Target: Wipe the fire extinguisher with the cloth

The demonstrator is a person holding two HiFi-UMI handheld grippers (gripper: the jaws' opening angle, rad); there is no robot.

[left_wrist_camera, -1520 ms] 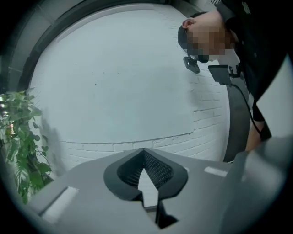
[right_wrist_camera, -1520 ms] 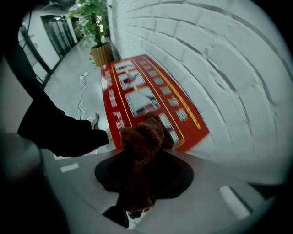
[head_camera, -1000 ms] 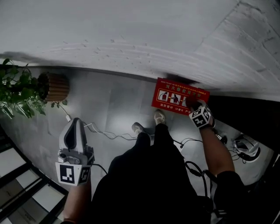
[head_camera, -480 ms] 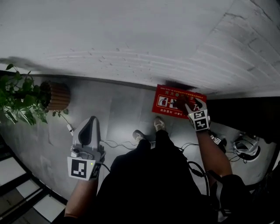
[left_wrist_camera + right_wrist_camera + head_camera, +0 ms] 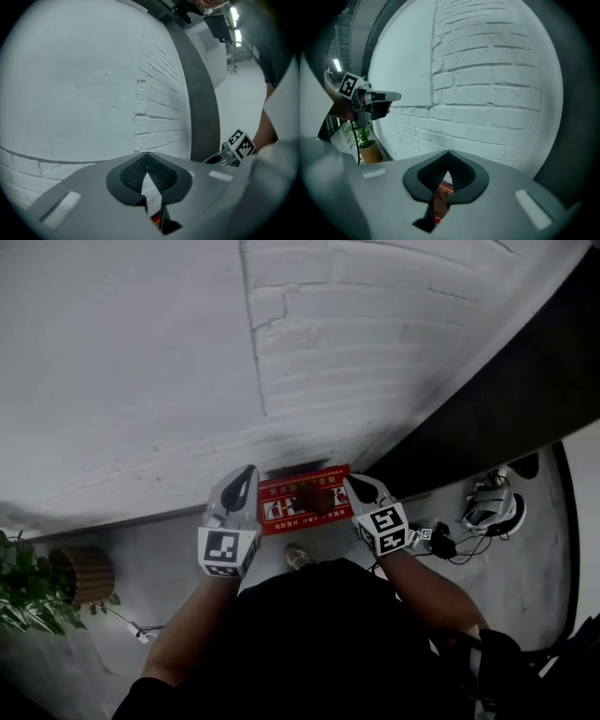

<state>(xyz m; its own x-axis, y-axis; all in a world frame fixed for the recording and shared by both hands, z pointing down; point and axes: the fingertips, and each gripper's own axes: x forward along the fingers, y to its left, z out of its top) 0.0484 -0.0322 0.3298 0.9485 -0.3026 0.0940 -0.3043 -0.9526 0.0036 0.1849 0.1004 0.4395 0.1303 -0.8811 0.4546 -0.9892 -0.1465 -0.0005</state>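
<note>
I am holding my left claw (image 5: pixel 245 474), tips together and empty, and right claw (image 5: pixel 354 483), just clamping closed on nothing, by the red box (image 5: pixel 279 513) and brown cloth (image 5: pixel 314 498).

Red sign (image 5: pixel 281 512), print too small to read

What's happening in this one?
A person stands facing a white brick wall with a gripper in each hand. In the head view, the two grippers frame a red box on the floor at the foot of the wall. The right gripper has its jaws shut on what looks like a dark brownish cloth, seen over the box. The left gripper has its jaws shut with nothing in them. No fire extinguisher itself is in view, and wiping has not started.
</note>
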